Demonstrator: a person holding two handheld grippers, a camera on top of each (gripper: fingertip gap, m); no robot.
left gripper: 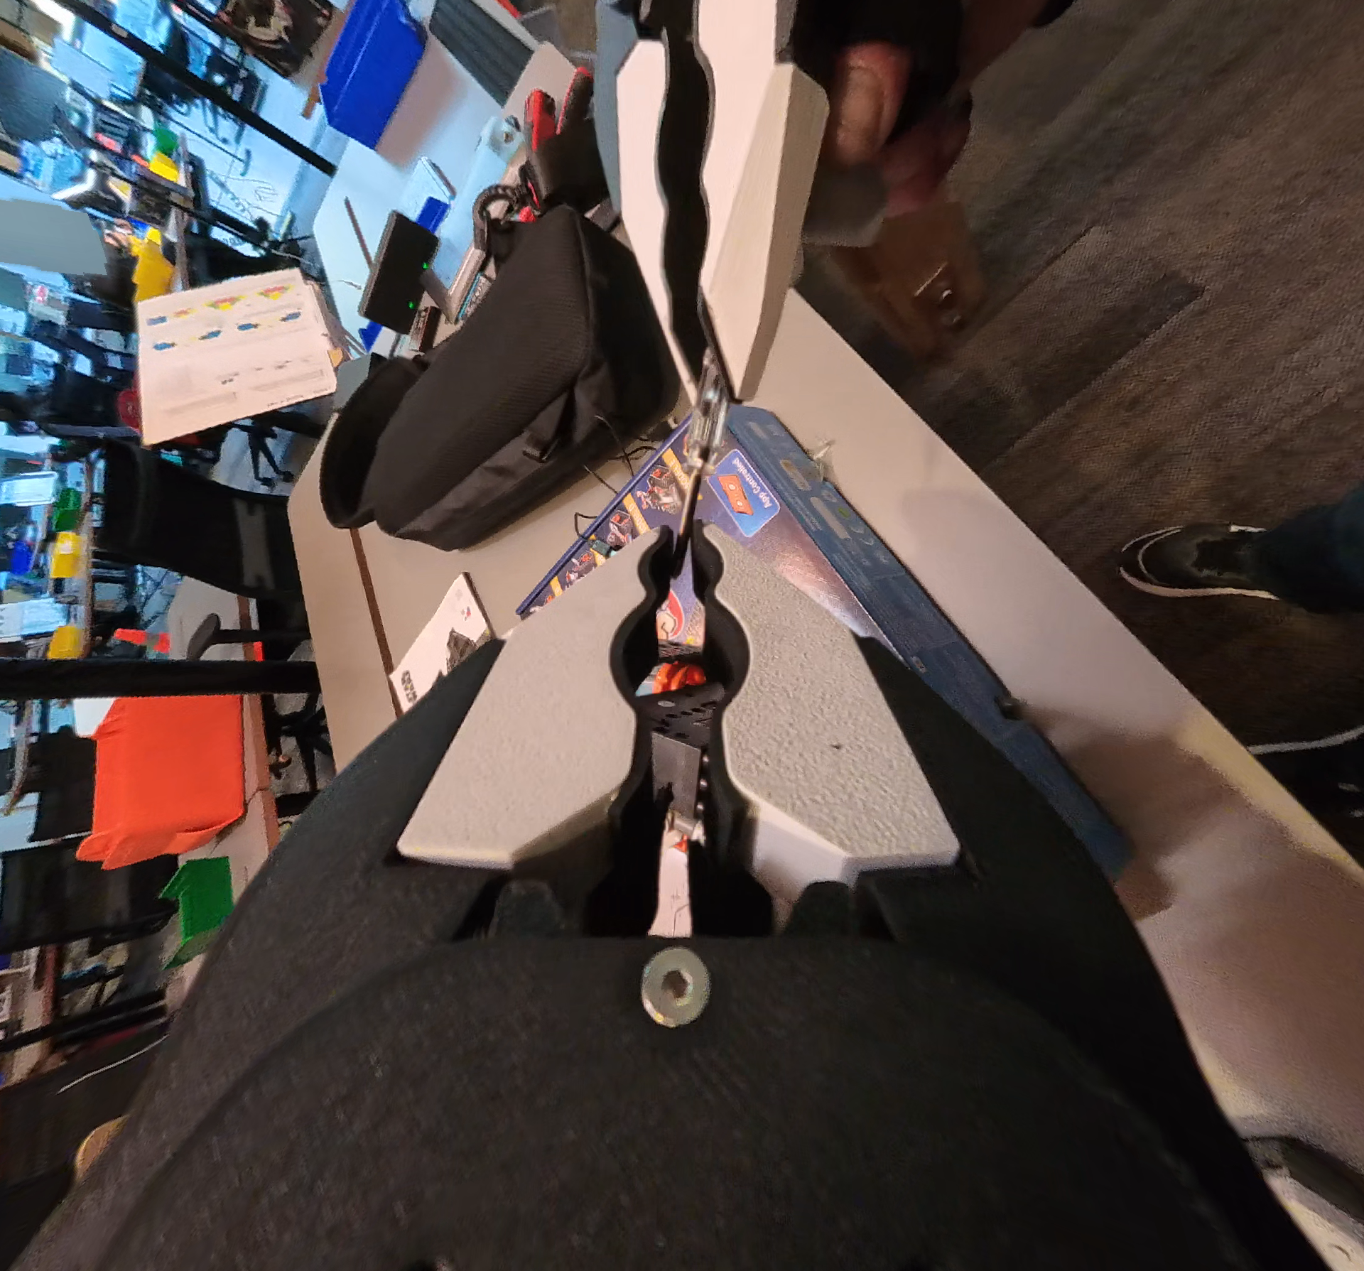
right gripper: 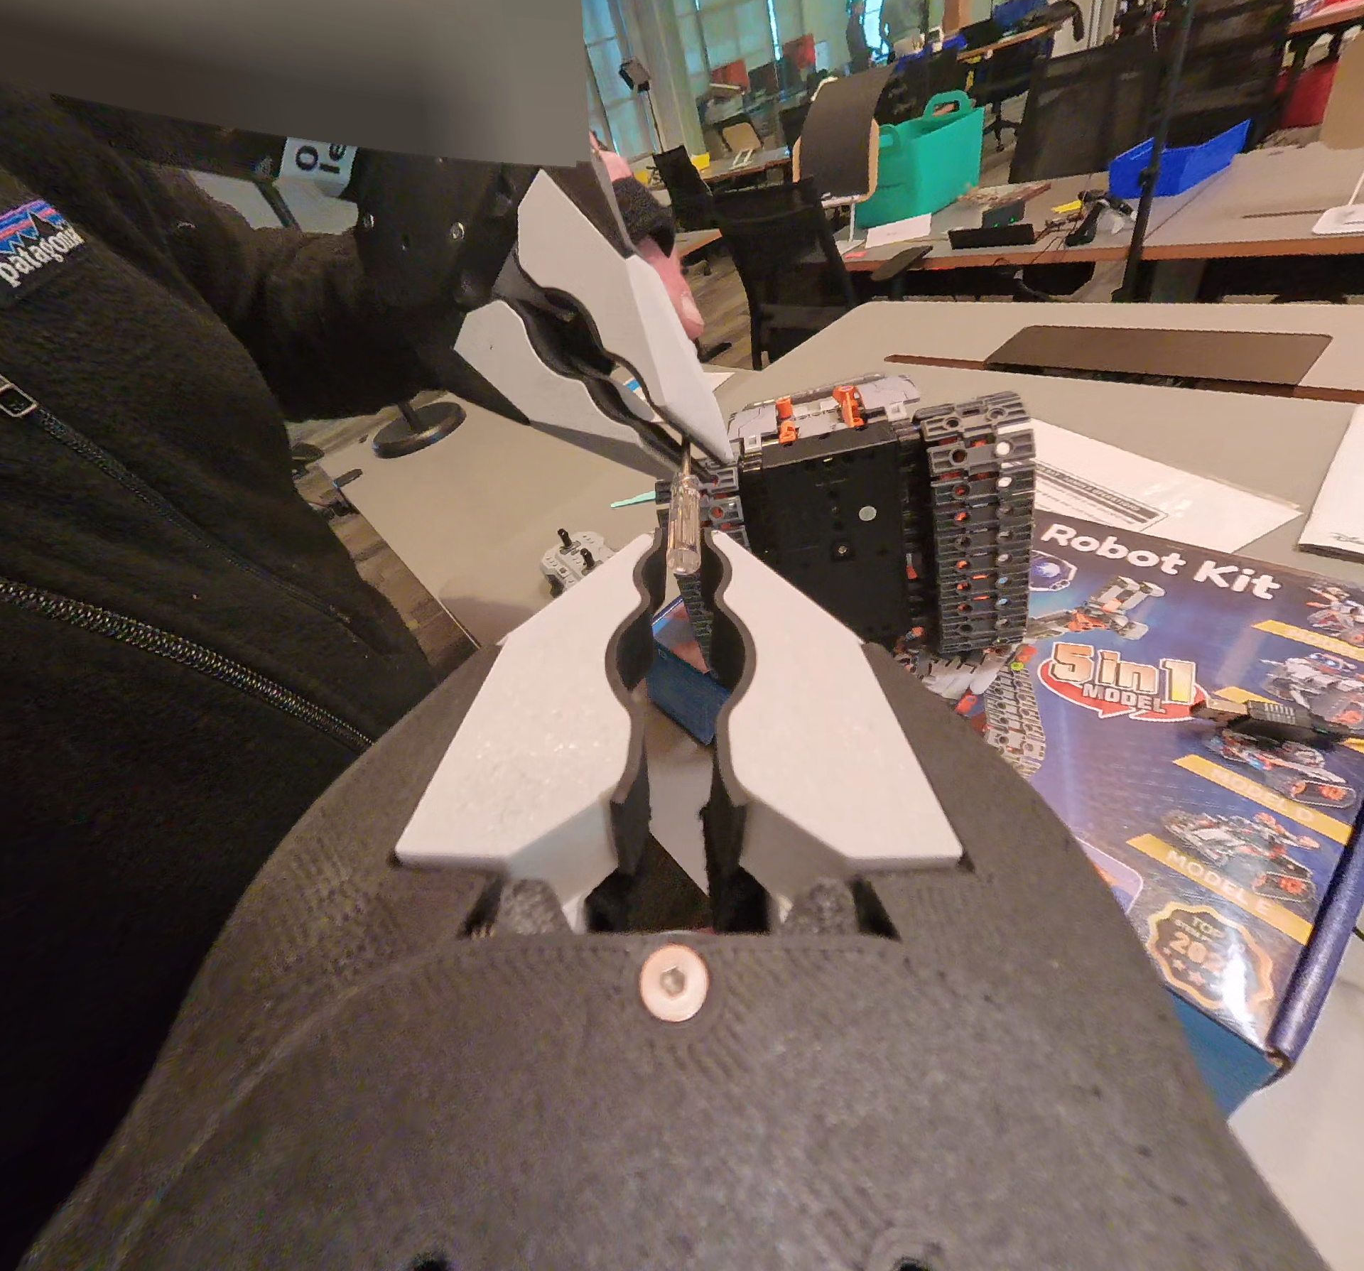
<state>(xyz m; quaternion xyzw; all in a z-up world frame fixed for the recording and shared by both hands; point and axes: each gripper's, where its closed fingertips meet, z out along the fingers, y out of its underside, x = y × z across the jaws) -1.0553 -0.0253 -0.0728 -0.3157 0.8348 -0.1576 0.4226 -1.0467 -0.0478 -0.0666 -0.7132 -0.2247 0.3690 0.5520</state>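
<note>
Closest to the lens in the right wrist view, the right gripper (right gripper: 683,543) has its pale fingers drawn in at the tips on the clear handle of a small screwdriver (right gripper: 680,534). The thin shaft rises from there towards the tracked robot model (right gripper: 834,497) at the middle of the frame. The model stands on end on a blue printed box (right gripper: 1181,756) that lies flat on the grey table (right gripper: 480,497) at lower right. A strip of dark track shows through the gap between the fingers; whether it touches them cannot be told.

The left gripper (left gripper: 683,542) fills the bottom of its own view. Its fingers are closed together with a black, hole-studded part of the model caught between them. From the right wrist view its tips meet the model's left-hand track. The right gripper enters from the top centre of the left wrist view, held by a gloved hand (left gripper: 863,99).

A black bag (left gripper: 502,379) lies on the table at centre left of the left wrist view, and a small booklet (left gripper: 443,638) sits below it. The person's black jacket (right gripper: 147,497) fills the left side of the right wrist view. A white sheet (right gripper: 1151,497) lies beyond the box at right, and a teal bin (right gripper: 930,150) stands on a far desk at upper right.
</note>
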